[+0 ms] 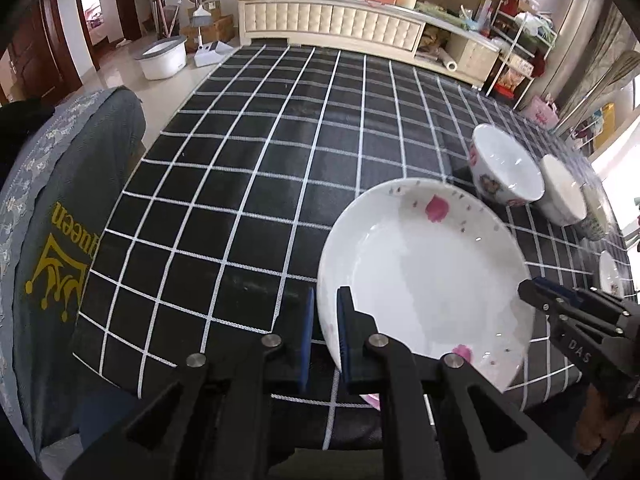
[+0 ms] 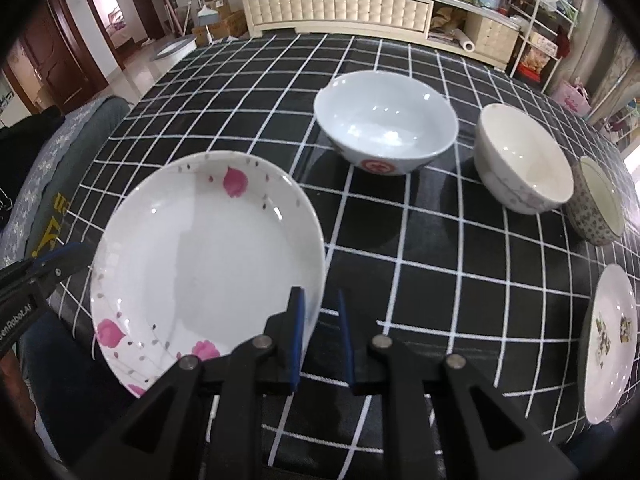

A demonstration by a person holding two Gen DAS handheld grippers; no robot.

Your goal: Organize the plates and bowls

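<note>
Pink-flowered plate (image 2: 200, 256) at near desk (image 1: 260, 160) edge, both tongs straddling rim: left tongs (image 1: 325, 336), right tongs (image 2: 320, 336), slightly parted, grip unclear. Glazed ceramic: stiff, slippery, breakable; pinch rim.

Black checked tablecloth (image 1: 256, 184), cream sideboard (image 1: 332, 20), white tub (image 1: 162, 56) on floor.

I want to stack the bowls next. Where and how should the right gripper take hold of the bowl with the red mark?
Grip the bowl with the red mark by its thin rim, one finger inside and one outside. It stands upright and open, and its body looks too wide for the jaws. Come from above at the near edge, which faces the right gripper, clear of the white bowl on its right.
</note>
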